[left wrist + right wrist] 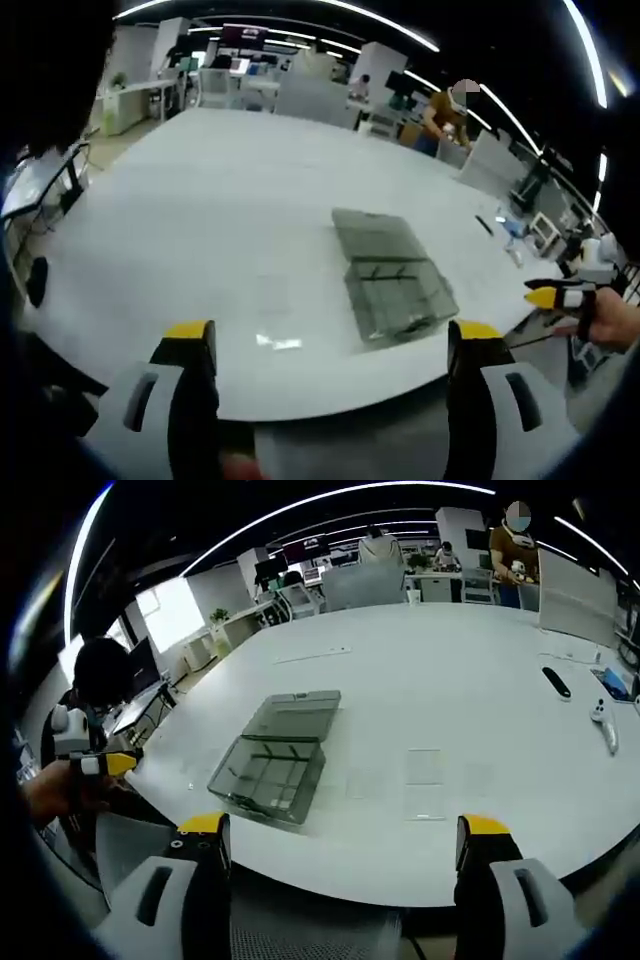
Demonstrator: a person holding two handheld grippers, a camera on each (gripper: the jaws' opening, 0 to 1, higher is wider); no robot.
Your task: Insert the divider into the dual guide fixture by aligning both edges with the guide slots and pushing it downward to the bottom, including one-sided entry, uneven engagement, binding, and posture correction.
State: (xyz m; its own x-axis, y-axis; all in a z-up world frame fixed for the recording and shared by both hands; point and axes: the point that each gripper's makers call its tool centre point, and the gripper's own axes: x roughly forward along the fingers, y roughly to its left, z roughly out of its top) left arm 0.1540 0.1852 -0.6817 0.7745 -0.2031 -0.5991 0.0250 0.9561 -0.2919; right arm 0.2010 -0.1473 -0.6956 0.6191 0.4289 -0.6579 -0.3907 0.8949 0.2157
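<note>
A smoky clear box, the guide fixture (398,290) (268,772), rests on the white table (200,220) (450,650) with its lid (375,235) (297,715) folded flat behind it. Thin ribs show inside it. Clear flat dividers (424,780) lie on the table to the right of the box; a glint (280,343) marks one in the left gripper view. My left gripper (330,340) hovers open at the table's near edge, nothing between its jaws. My right gripper (343,832) is also open and empty, short of the table edge. Each gripper shows in the other's view, held by a hand (558,297) (105,765).
A black remote-like object (555,682) and a white item (605,728) lie at the table's right side. Small items (510,228) sit beyond the box. A person (448,112) stands behind the far edge; desks and chairs (365,580) ring the room.
</note>
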